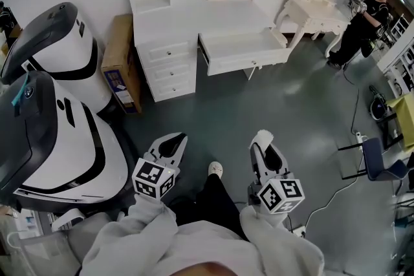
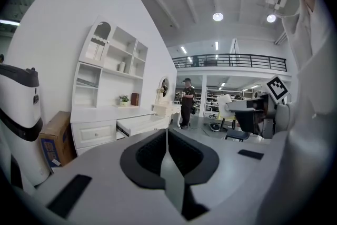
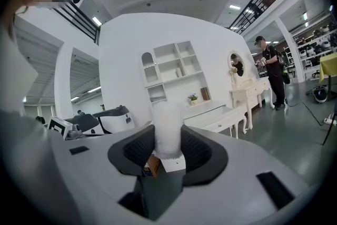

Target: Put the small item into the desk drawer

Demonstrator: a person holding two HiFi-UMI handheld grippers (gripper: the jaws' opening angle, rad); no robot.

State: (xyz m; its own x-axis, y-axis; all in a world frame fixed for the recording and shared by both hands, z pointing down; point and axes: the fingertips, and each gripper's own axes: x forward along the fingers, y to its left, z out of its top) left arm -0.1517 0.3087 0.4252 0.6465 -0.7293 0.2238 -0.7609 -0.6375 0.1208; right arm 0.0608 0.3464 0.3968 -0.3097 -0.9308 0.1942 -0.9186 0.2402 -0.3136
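Note:
My right gripper (image 1: 262, 139) is shut on a small white frosted item (image 3: 167, 131), which stands upright between the pads and shows as a white tip (image 1: 262, 136) in the head view. My left gripper (image 1: 172, 141) is shut with nothing in it; in the left gripper view its pads (image 2: 166, 139) meet. Both grippers are held low in front of me and point toward the white desk (image 1: 194, 13). Its drawer (image 1: 240, 47) stands pulled open, well ahead of both grippers, and also shows in the gripper views (image 2: 141, 123) (image 3: 221, 119).
Two large white-and-black machines (image 1: 61, 139) stand at my left. A cardboard box (image 1: 120, 61) leans beside the desk. A white dressing table (image 1: 314, 6) with a mirror and a person (image 1: 361, 26) are at the far right, a blue chair (image 1: 381, 165) and floor cables nearer right.

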